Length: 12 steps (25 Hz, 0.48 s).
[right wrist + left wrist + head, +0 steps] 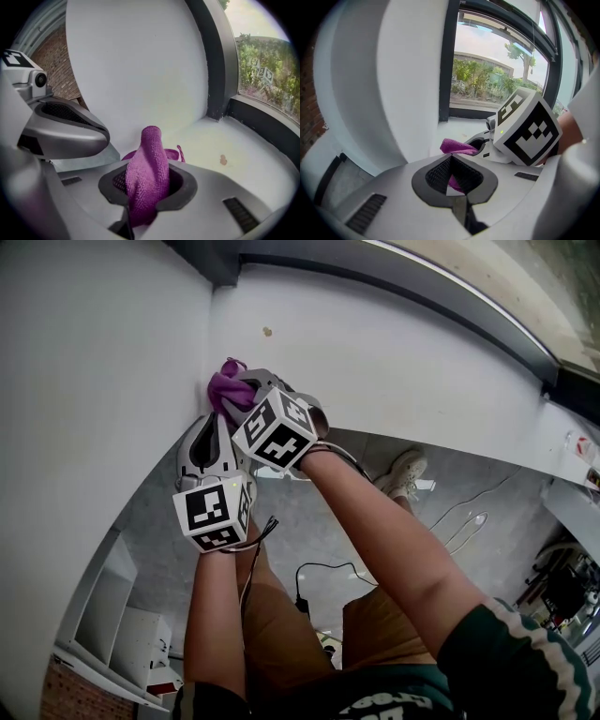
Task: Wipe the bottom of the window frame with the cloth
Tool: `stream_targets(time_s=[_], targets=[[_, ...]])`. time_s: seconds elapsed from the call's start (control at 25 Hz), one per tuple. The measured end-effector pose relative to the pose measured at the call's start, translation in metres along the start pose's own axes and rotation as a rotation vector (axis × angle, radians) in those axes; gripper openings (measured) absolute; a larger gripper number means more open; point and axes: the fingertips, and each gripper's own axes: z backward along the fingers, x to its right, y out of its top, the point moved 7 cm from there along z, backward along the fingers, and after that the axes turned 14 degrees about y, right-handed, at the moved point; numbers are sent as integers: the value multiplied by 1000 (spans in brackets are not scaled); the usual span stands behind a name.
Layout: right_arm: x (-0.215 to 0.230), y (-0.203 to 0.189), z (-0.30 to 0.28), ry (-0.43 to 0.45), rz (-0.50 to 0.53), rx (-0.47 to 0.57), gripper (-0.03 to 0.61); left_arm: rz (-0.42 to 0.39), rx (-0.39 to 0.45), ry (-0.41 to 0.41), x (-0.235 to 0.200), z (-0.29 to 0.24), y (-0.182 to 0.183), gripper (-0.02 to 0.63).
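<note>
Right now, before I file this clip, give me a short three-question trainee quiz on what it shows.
1. Multiple choice: what grips the purple cloth? A) the right tongs B) a bare hand C) nothing, it lies loose.
2. True or false: a small brownish spot sits on the white sill.
3. Short answer: does the cloth touch that spot?

Key: 1 A. 2 True. 3 No, the cloth is apart from the spot, nearer the wall corner.
</note>
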Motion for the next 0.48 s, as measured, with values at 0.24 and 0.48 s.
stream_targets(time_s=[0.24, 0.48], targets=[[23, 3, 13, -43, -14, 14, 95, -12, 1, -14, 6, -8, 10, 8], [55, 11, 25, -84, -8, 19, 95, -34, 11, -30, 15, -18, 23, 8]])
